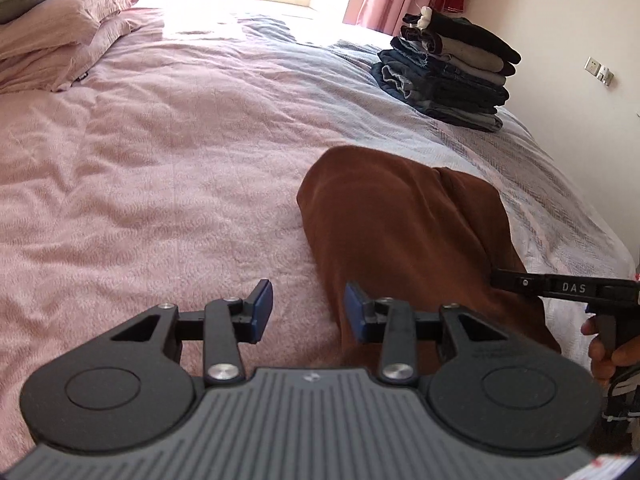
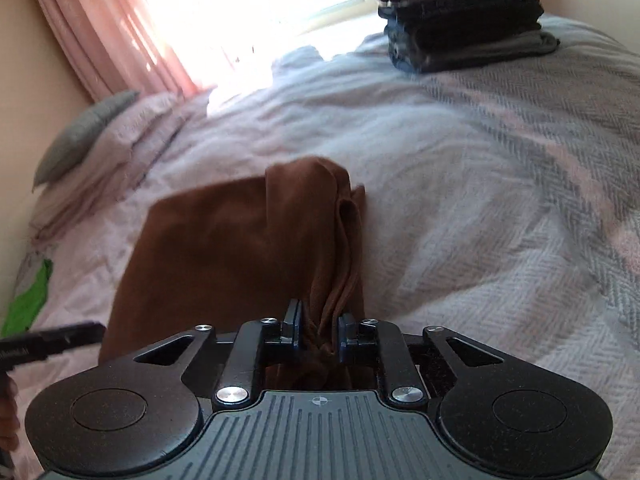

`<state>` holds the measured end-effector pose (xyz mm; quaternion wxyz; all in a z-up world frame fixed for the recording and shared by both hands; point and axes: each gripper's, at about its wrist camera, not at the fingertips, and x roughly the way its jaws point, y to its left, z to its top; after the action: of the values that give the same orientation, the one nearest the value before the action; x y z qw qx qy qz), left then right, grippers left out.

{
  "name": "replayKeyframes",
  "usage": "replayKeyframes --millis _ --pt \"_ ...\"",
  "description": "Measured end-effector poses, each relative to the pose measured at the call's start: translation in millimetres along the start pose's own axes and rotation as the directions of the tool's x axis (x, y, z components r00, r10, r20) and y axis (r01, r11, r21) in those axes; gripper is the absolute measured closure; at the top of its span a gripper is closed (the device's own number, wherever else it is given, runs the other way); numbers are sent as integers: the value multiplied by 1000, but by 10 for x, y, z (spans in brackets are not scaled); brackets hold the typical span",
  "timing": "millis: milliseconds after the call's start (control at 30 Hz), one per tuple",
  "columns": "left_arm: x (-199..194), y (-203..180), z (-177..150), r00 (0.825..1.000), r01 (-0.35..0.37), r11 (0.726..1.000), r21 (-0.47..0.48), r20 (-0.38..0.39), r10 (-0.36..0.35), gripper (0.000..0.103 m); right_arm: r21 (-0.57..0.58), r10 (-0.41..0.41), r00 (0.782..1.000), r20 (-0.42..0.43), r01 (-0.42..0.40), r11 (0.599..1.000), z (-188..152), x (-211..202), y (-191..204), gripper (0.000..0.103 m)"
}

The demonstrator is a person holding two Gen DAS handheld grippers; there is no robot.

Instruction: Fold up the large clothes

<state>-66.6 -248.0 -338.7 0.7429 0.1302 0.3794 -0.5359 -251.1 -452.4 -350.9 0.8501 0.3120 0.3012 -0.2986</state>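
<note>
A brown garment (image 1: pixel 404 224) lies folded lengthwise on the bed, right of centre in the left wrist view. My left gripper (image 1: pixel 309 310) hovers at its near left edge, open. Its right pad is over the brown cloth, and only pink bedcover shows between the pads. In the right wrist view the brown garment (image 2: pixel 224 248) rises in a bunched ridge into my right gripper (image 2: pixel 319 330), which is shut on that fold. The right gripper's body (image 1: pixel 560 288) and a hand (image 1: pixel 608 352) show at the left view's right edge.
A stack of folded dark clothes (image 1: pixel 448 68) (image 2: pixel 464 20) sits at the bed's far right. Pink pillows (image 1: pixel 60 32) lie at the far left. The pink bedcover (image 1: pixel 160 180) stretches left of the garment, and a grey-white blanket (image 2: pixel 500 200) lies to its right. The wall (image 1: pixel 560 20) runs along the right side.
</note>
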Motion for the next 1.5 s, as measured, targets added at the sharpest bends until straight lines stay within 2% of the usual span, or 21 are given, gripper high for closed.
replayKeyframes --millis 33,133,167,233,300,333,367,500,567,633,700,800,867,933,1000,1100,1167,1233,1300,1433,1500 --pt "-12 -20 60 1000 -10 1000 17 18 9 70 -25 -25 1000 19 25 999 36 -60 54 74" --pt "-11 -113 303 997 -5 999 49 78 1 70 -105 -67 983 171 86 991 162 -286 237 72" --pt "8 -164 390 995 8 998 59 100 -14 70 -137 -52 971 235 86 987 218 -309 295 72" --pt "107 -285 544 992 24 996 90 124 -35 72 -187 -10 959 283 65 980 318 -244 392 72" --pt "285 -403 654 989 32 991 126 138 -50 72 -238 39 956 290 33 971 388 -32 467 82" --pt "400 -445 679 990 34 989 142 133 -53 73 -248 32 962 273 38 968 399 100 481 89" --pt "538 -475 682 991 30 987 158 125 -50 74 -255 21 967 253 46 966 393 242 474 92" --pt "1116 -390 546 997 -22 986 165 80 9 83 -210 -56 978 202 99 973 277 730 215 95" --pt "1335 -295 407 997 -21 986 163 71 10 85 -168 -39 982 187 71 983 214 825 52 99" --pt "1380 -252 350 997 -21 987 160 82 8 85 -98 -3 985 175 21 995 233 799 -69 99" --pt "1291 -236 394 997 -17 990 142 81 5 85 -35 10 985 170 -4 999 290 647 -110 100" --pt "943 -221 415 994 -5 991 136 112 -10 85 -44 -29 982 186 38 998 272 211 -16 97" --pt "608 -235 346 993 -4 991 137 118 -12 85 -83 -40 982 184 56 995 147 -124 107 82" --pt "289 -258 200 990 16 988 151 135 -37 85 -102 -12 982 188 31 994 -93 -431 206 71" --pt "10 -313 -21 991 41 983 178 116 -62 85 -102 27 985 168 -9 995 -366 -643 241 70" --pt "-178 -477 -406 995 64 973 220 62 -80 85 -76 33 994 108 -25 997 -739 -693 315 70" --pt "-138 -570 -606 998 35 970 241 43 -47 85 -76 -15 998 56 19 997 -908 -539 347 70" --pt "-6 -613 -724 1000 -25 971 240 8 24 81 -116 -60 996 58 66 991 -1034 -380 372 70" --pt "-20 -622 -770 999 -49 974 219 1 50 81 -146 -96 993 68 105 984 -1041 -393 464 70" --pt "-313 -698 -800 999 -38 974 222 36 30 82 -168 -77 988 137 99 981 -1106 -729 633 70" --pt "-307 -745 -878 1000 -25 971 237 10 23 81 -161 -70 990 125 90 983 -1164 -698 639 70"
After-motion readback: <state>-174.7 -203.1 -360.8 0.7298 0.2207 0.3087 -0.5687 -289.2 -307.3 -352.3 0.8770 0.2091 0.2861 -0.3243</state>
